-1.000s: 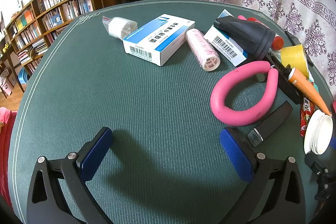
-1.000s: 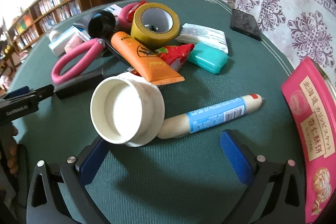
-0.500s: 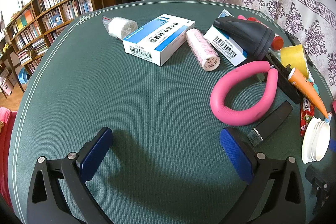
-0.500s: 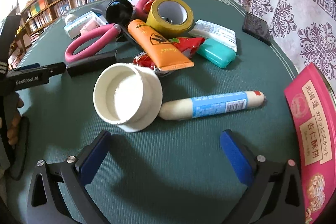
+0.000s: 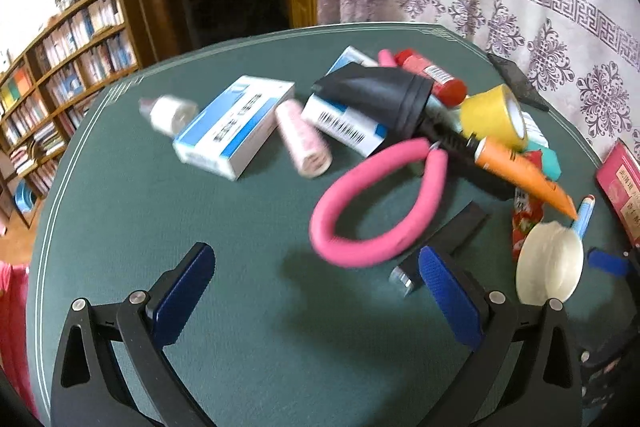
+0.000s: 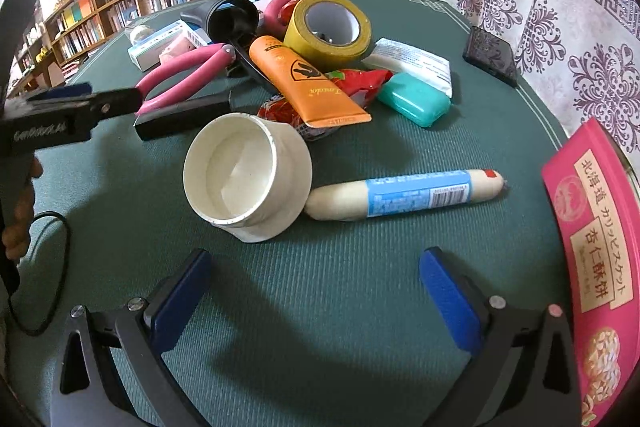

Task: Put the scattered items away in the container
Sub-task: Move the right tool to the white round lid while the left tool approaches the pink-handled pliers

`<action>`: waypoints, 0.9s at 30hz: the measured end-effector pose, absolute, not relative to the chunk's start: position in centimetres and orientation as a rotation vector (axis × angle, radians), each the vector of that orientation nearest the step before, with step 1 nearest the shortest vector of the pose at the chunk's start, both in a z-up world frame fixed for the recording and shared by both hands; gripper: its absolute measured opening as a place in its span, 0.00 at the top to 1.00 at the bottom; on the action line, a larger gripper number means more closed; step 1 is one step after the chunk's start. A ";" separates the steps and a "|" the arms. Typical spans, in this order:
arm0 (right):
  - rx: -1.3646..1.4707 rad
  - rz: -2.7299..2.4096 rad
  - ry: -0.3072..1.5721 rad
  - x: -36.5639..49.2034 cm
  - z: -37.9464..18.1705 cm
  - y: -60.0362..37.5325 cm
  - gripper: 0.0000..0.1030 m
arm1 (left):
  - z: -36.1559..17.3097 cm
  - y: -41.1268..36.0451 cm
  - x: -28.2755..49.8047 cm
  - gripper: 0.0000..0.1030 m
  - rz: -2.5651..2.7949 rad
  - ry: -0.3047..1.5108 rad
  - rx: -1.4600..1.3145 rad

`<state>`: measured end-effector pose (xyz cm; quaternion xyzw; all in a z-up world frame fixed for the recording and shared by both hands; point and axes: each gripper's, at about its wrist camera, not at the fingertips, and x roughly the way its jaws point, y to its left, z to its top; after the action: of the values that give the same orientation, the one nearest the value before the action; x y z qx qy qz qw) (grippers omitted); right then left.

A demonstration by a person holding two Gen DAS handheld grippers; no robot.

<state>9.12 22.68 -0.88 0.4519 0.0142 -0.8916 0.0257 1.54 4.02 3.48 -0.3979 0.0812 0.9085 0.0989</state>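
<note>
Scattered items lie on a round green table [image 5: 160, 207]. A white plastic tub [image 6: 248, 179] lies on its side, mouth toward my right gripper [image 6: 316, 291], which is open and empty just in front of it. A wrapped sausage [image 6: 404, 193] lies against the tub. Behind are an orange tube [image 6: 304, 83], yellow tape roll [image 6: 328, 27], teal case [image 6: 414, 99] and pink pliers [image 6: 180, 75]. My left gripper [image 5: 316, 283] is open and empty, near the pink pliers [image 5: 376, 203] and a black bar [image 5: 444, 247]. The tub also shows in the left wrist view [image 5: 548, 267].
A blue-white box [image 5: 236, 123], pink roll [image 5: 304, 139], small white bottle [image 5: 168, 111], black funnel-shaped object [image 5: 380, 95] and red bottle [image 5: 432, 75] lie further back. A pink biscuit box [image 6: 596, 227] sits at the right edge. A black phone [image 6: 490, 55] lies near the curtain.
My left gripper swung right and lifted, bringing the pile nearer its centre. My right gripper pulled back from the white tub, which now lies free on the table.
</note>
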 end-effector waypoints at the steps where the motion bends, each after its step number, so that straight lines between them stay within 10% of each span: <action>1: 1.397 -2.756 0.044 9.1 -0.9 22.7 0.00 | 3.4 4.4 1.1 0.00 2.684 0.266 -1.177; 27: 1.396 -2.758 0.037 9.1 -0.7 22.6 0.00 | 2.0 7.3 -2.6 0.06 2.554 0.312 -1.190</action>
<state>9.07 22.57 -0.74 0.4513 0.0121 -0.8919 0.0253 -2.61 7.29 2.00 -0.4149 0.1087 0.8904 0.1525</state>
